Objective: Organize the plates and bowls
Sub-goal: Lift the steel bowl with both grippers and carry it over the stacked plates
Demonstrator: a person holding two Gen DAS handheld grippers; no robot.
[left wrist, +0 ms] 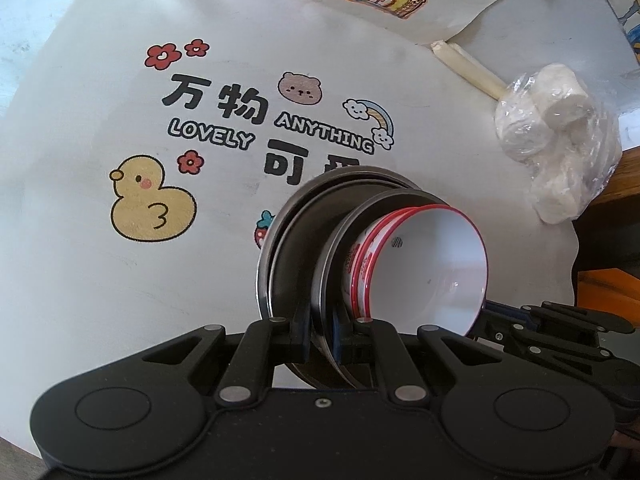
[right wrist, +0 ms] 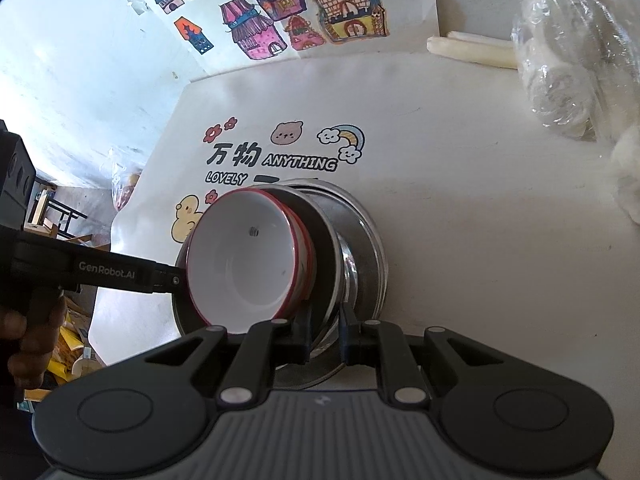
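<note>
A stack of dishes stands on the white printed cloth: two metal plates (left wrist: 288, 248) at the bottom, a smaller metal plate (left wrist: 332, 264) on them, and two nested white bowls with red rims (left wrist: 432, 264) on top. My left gripper (left wrist: 323, 340) is shut on the rim of the smaller metal plate. In the right wrist view the bowls (right wrist: 244, 264) sit on the smaller metal plate (right wrist: 320, 240), and my right gripper (right wrist: 325, 336) is shut on that plate's rim, above the lower metal plates (right wrist: 368, 256). The left gripper (right wrist: 168, 276) reaches the stack's other side.
A plastic-wrapped white bundle (left wrist: 560, 140) lies at the right on the cloth, with a rolled white stick (left wrist: 464, 66) beside it. Sheets with coloured house drawings (right wrist: 280, 20) lie at the far side. The table edge and floor clutter (right wrist: 68, 336) are at the left.
</note>
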